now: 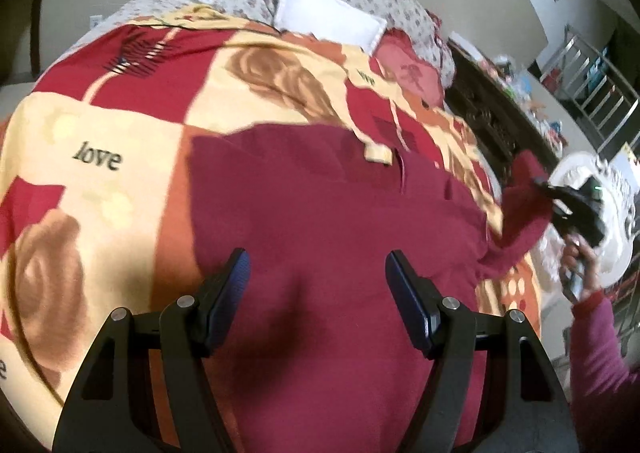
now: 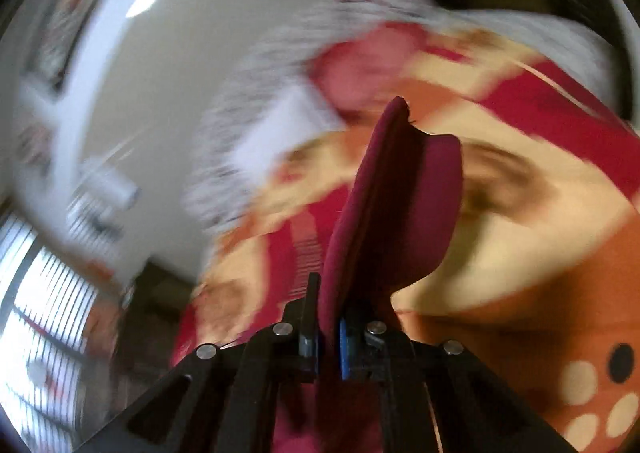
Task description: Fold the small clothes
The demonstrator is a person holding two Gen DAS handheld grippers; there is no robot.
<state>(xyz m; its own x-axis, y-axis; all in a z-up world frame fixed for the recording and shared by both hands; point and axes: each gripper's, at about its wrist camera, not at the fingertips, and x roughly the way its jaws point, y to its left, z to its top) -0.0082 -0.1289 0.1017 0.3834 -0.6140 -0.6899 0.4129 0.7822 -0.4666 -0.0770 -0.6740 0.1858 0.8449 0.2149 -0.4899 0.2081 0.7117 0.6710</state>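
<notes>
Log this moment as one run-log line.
stage: folding | left gripper: open above maroon garment | right gripper: shut on garment edge, lifted | surface: patterned blanket

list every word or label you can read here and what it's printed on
"love" – black script on a cream square of the red, cream and orange rose-print fleece blanket, left wrist view.
"ove" – small dark script, partly cut off by a fold, on the same blanket near the pink cushion.
Cream tag by the maroon knit garment: no text readable.
Right wrist view: too blurred, nothing readable.
</notes>
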